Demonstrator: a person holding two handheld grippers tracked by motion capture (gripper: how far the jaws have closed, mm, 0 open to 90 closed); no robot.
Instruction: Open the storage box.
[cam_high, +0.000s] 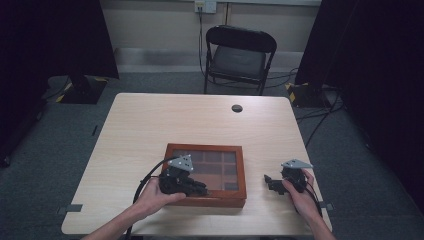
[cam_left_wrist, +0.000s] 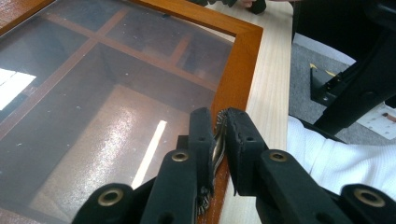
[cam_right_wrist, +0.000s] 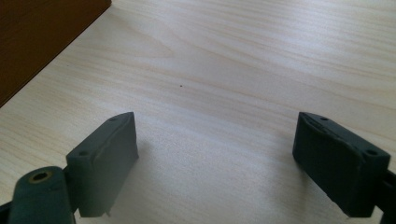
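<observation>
While the left gripper (cam_left_wrist: 218, 140) pinches a small metal clasp (cam_left_wrist: 217, 149) at the near edge of the glass-lidded wooden box (cam_high: 206, 175), the right gripper (cam_right_wrist: 215, 163) rests to its right on the surface (cam_high: 200, 120), jaws wide apart.

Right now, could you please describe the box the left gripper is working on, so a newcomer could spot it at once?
Start at the pale wooden table and look at its near half, just right of centre. There lies the flat reddish-brown wooden box, with the left gripper shut on a small metal piece at its near edge. Its dark glass lid, showing compartment dividers beneath, sets it apart.
</observation>
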